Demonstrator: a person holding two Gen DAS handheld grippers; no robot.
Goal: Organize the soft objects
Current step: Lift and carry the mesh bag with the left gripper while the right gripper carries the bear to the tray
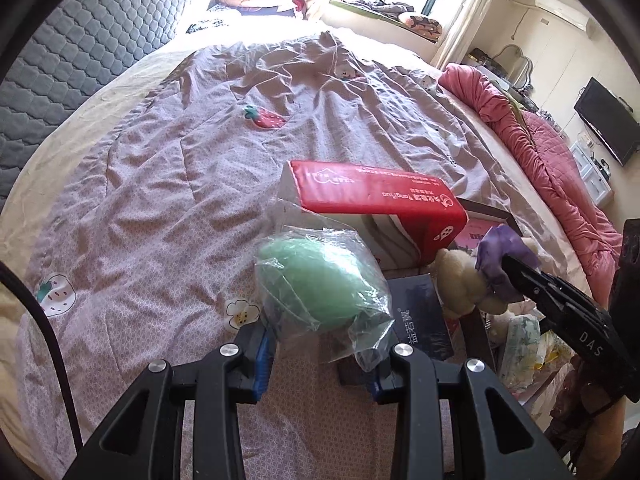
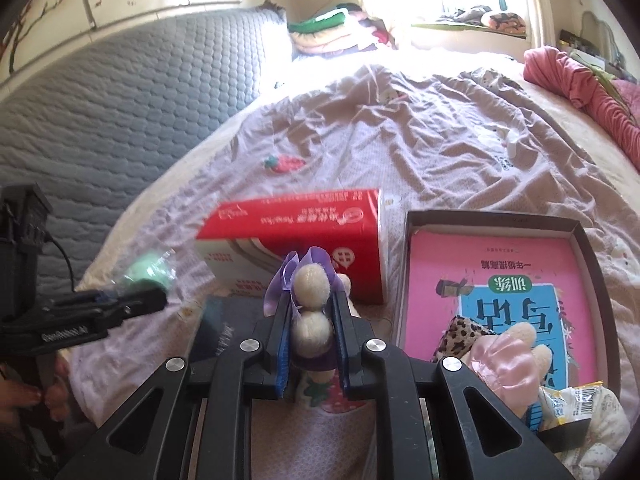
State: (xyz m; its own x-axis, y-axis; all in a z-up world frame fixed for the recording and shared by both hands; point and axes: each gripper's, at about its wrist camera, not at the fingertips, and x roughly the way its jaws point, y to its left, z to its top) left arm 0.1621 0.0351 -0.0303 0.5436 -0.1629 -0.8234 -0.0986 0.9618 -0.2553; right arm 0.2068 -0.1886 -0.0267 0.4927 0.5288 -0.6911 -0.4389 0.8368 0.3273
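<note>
My left gripper (image 1: 320, 344) is shut on a green sponge in a clear plastic bag (image 1: 320, 284) and holds it above the quilt; it also shows in the right wrist view (image 2: 146, 270). My right gripper (image 2: 312, 316) is shut on a cream plush toy with purple ribbon (image 2: 310, 280), seen in the left wrist view (image 1: 476, 276). A dark open box (image 2: 588, 240) with a pink book (image 2: 500, 264) lies to the right, holding a pink-frilled plush (image 2: 504, 356) and a leopard-print item (image 2: 464, 332).
A red and white tissue pack (image 2: 296, 228) lies on the purple quilt (image 1: 160, 184) ahead. A dark book (image 1: 420, 312) lies near me. A pink duvet (image 1: 532, 144) lines the right edge. A grey padded headboard (image 2: 100, 120) stands left. Snack packets (image 2: 576, 404) sit lower right.
</note>
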